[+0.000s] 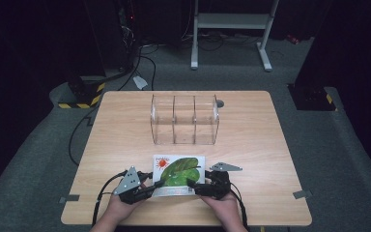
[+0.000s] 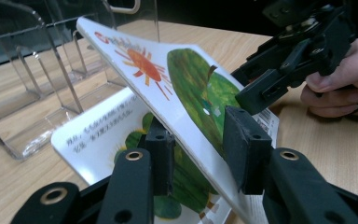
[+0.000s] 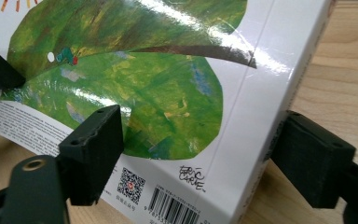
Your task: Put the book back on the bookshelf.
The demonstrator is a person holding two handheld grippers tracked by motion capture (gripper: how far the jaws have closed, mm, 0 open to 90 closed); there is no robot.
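A picture book (image 1: 178, 174) with a green leaf and an orange sun on its cover lies near the table's front edge. My left gripper (image 1: 157, 184) comes in from the book's left. In the left gripper view its jaws (image 2: 200, 149) are shut on the lifted cover (image 2: 186, 79), which tilts up over an inner page (image 2: 98, 140). My right gripper (image 1: 193, 186) sits at the book's near right corner. In the right gripper view its jaws (image 3: 196, 149) straddle the spine corner (image 3: 261, 93) by the barcode, one pad over the cover and one beside the spine. I see no firm press.
A clear plastic organiser (image 1: 184, 119) with three compartments stands at the middle of the wooden table (image 1: 251, 145), just beyond the book. It also shows close behind the book (image 2: 28, 93). A person's hands hold both grippers at the front edge.
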